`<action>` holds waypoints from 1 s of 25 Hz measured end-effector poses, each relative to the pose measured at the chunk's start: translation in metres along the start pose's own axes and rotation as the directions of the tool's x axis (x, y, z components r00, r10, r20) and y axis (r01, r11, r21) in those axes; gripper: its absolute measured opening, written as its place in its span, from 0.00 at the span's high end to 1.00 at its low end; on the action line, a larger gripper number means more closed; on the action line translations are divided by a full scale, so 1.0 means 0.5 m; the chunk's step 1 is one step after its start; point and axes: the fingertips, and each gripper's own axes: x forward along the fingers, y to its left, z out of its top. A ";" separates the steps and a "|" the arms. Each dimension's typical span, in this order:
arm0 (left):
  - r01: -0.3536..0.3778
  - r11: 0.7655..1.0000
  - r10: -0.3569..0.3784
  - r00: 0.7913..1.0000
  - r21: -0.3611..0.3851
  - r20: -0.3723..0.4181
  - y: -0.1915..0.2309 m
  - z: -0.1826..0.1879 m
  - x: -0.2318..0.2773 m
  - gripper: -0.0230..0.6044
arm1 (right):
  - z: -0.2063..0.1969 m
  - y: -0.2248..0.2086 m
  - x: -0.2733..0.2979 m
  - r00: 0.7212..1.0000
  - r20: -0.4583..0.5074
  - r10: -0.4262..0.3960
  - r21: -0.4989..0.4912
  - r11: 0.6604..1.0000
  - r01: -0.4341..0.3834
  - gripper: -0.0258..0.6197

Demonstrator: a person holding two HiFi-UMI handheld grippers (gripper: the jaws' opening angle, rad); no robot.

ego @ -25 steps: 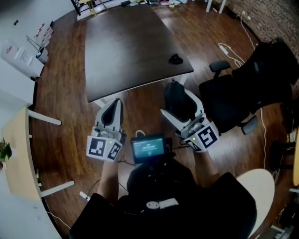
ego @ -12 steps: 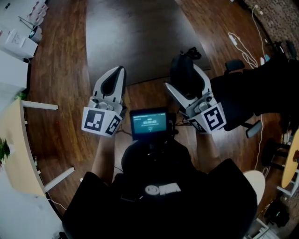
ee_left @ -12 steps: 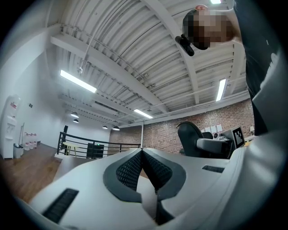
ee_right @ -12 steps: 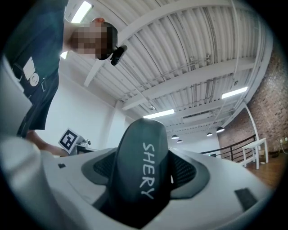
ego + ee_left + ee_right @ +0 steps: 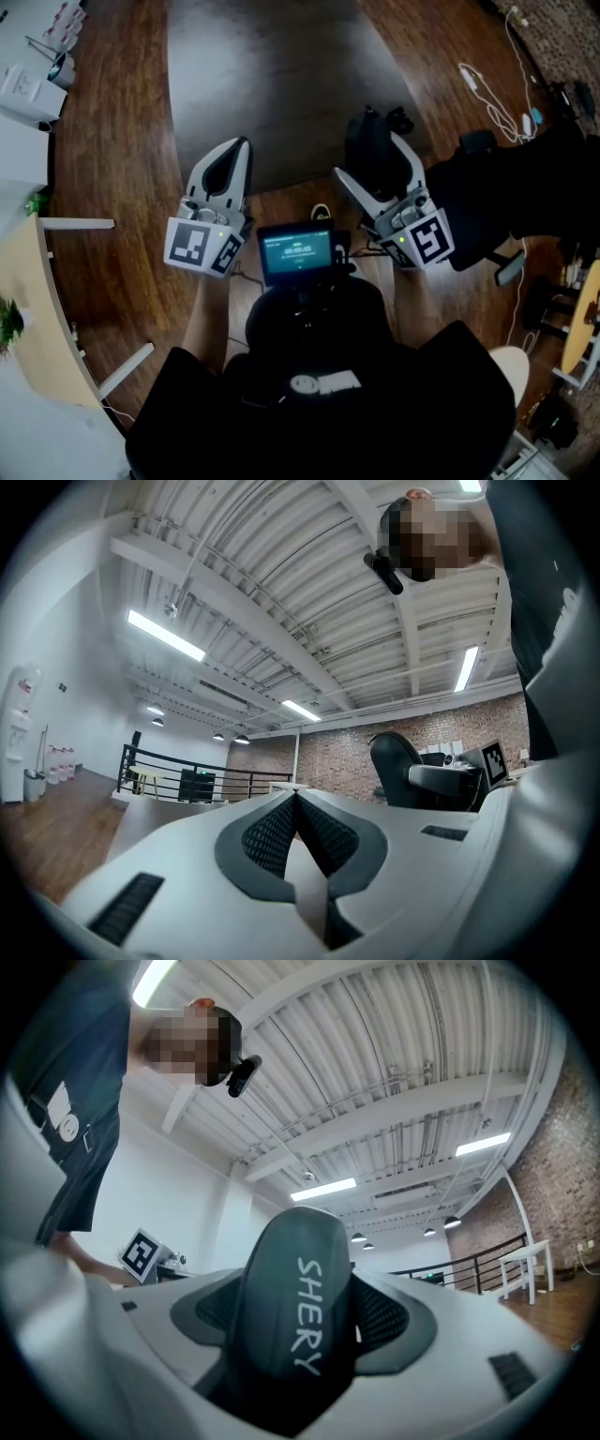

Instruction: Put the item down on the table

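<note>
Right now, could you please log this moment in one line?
left hand-held gripper: shut, empty; right hand-held gripper: shut on black item; unreleased

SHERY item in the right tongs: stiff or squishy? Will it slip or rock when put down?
Probably stiff: the item shows a smooth rounded shape with the right tongs shut on it. Its matte-looking skin likely holds against the textured pads. The rounded shell may rock on the table.

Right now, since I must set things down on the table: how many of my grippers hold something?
1. The right gripper is shut on the dark item printed SHERY. The left gripper has its jaws together with nothing between them.
</note>
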 end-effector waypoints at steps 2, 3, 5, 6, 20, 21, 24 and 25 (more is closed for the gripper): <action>-0.007 1.000 0.007 1.000 0.007 -0.002 0.012 -0.003 0.024 0.98 | -0.008 -0.024 0.016 1.000 0.003 0.007 0.008 1.000 -0.007 0.39; -0.012 1.000 0.012 1.000 0.014 -0.001 0.018 -0.003 0.037 0.98 | -0.013 -0.036 0.024 1.000 0.006 0.014 0.015 1.000 -0.014 0.39; -0.027 0.999 0.027 1.000 0.027 0.000 0.035 -0.003 0.059 0.98 | -0.026 -0.056 0.043 1.000 0.005 0.031 0.036 0.999 -0.031 0.39; -0.037 0.999 0.037 0.999 0.031 0.001 0.048 -0.001 0.069 0.98 | -0.033 -0.065 0.055 0.999 0.004 0.038 0.045 0.998 -0.039 0.39; -0.141 0.989 0.143 0.988 0.039 -0.061 0.156 -0.033 0.258 0.98 | -0.107 -0.267 0.194 0.990 -0.035 0.133 0.097 0.987 -0.129 0.39; -0.150 0.988 0.152 0.986 0.041 -0.065 0.163 -0.036 0.266 0.98 | -0.116 -0.274 0.203 0.989 -0.043 0.143 0.100 0.985 -0.138 0.39; -0.176 0.983 0.179 0.981 0.045 -0.074 0.190 -0.042 0.284 0.98 | -0.147 -0.287 0.233 0.983 -0.072 0.169 0.097 0.982 -0.162 0.39; -0.183 0.982 0.186 0.980 0.046 -0.075 0.198 -0.044 0.289 0.98 | -0.158 -0.291 0.243 0.981 -0.085 0.177 0.097 0.981 -0.168 0.39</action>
